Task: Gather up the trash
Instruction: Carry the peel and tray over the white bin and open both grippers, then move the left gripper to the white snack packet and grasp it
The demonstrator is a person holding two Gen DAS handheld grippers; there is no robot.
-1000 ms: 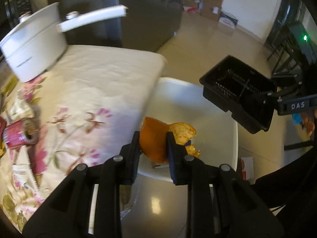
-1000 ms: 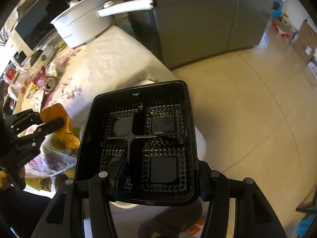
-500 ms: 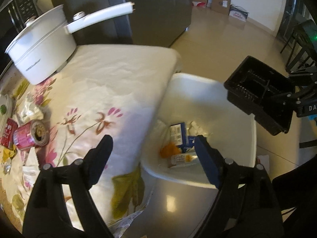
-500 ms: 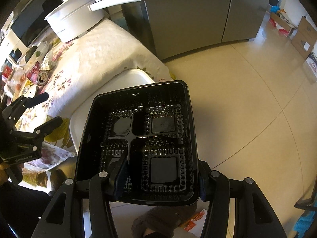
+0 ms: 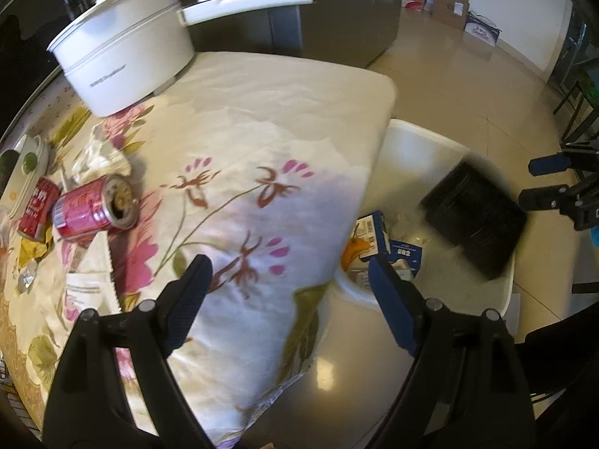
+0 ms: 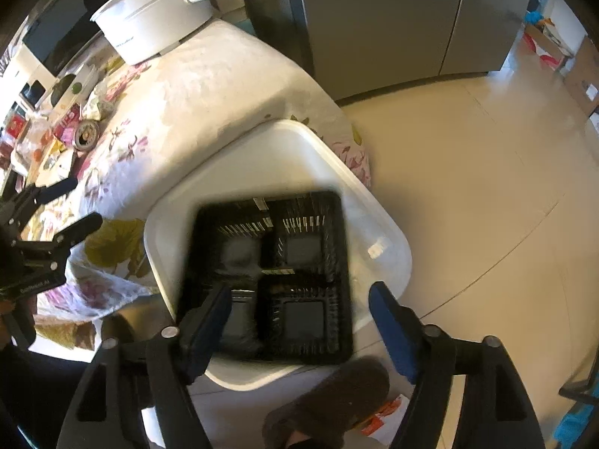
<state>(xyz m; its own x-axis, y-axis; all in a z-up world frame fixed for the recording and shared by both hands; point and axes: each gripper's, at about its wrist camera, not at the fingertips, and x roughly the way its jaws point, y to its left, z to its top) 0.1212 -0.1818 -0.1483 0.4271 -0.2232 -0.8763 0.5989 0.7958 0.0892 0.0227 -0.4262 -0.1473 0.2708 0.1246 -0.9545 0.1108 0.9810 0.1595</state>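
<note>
My two sets of fingers above the white bin, nothing held in either.

Left view: my left fingers (image 5: pixel 288 292) are spread wide and empty, over the edge of the flowery tabletop (image 5: pixel 262 119). A red can (image 5: pixel 93 209) lies on it. The black tray (image 5: pixel 473 220) looks blurry in the white bin (image 5: pixel 411 146).
Right view: my right fingers (image 6: pixel 299 314) are opening. The tray (image 6: pixel 273 273) is between them, untouched, over the bin (image 6: pixel 269 161).

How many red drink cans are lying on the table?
2. One red can lies on its side with its open end showing; a second sits just left of it by the white dish. More may hide beyond view.
</note>
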